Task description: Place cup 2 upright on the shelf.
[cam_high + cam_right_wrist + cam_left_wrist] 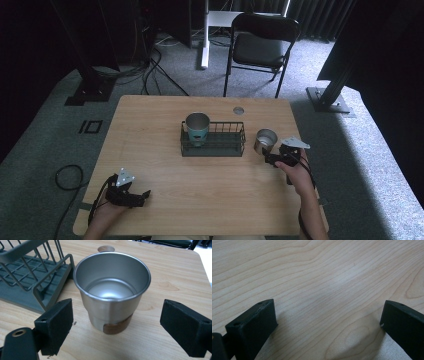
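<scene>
Our right tool (117,322) sits low on the bench (165,175) with its jaws wide apart, one on either side of the steel cup (112,292), neither touching it. The cup stands upright just beside the wire rack's (220,146) right end. A second cup (197,127) stands inside the rack. Our left tool (141,196) rests near the front-left corner, jaws spread over bare wood.

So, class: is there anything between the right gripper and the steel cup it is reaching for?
Nothing visible. The right gripper has its jaws wide open, one on each side of the steel cup, with bare table between. The wire rack stands beside the cup, off the gripper's line.
</scene>
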Demonstrator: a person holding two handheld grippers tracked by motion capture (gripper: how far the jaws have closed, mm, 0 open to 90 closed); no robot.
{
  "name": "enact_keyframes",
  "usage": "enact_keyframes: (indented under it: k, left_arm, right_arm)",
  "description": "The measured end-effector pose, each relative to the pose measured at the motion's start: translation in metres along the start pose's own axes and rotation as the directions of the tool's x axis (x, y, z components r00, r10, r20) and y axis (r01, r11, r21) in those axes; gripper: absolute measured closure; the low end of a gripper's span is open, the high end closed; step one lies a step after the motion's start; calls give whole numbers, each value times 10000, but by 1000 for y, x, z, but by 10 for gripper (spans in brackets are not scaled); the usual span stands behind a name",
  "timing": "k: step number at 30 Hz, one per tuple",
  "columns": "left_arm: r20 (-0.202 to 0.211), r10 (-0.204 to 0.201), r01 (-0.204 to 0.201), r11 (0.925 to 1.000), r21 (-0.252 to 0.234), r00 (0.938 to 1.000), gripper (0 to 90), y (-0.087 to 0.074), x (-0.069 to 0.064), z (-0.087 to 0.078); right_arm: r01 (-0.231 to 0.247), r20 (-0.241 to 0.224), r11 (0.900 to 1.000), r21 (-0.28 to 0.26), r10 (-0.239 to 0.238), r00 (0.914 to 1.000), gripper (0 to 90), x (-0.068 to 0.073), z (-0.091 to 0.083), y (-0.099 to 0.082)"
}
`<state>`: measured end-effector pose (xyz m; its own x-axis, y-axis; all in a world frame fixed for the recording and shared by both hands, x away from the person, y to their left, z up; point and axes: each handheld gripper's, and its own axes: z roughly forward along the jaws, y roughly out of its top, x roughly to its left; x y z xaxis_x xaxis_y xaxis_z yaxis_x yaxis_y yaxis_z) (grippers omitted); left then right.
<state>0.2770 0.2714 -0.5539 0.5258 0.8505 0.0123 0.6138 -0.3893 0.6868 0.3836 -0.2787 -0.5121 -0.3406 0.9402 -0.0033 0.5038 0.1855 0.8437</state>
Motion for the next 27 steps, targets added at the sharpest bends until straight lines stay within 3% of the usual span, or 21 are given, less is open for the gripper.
enact_keyframes:
  k: [5, 27]
  left_arm:
    - [-2, 6, -6, 10000, 6, 10000, 11, 0, 0, 0]
    - [-1, 5, -5, 10000, 4, 10000, 11, 0, 0, 0]
  right_arm:
    - [-158, -26, 9998, -108, 158, 9999, 110, 0, 3, 5]
    - [35, -31, 9999, -159, -36, 10000, 109, 5, 21, 16]
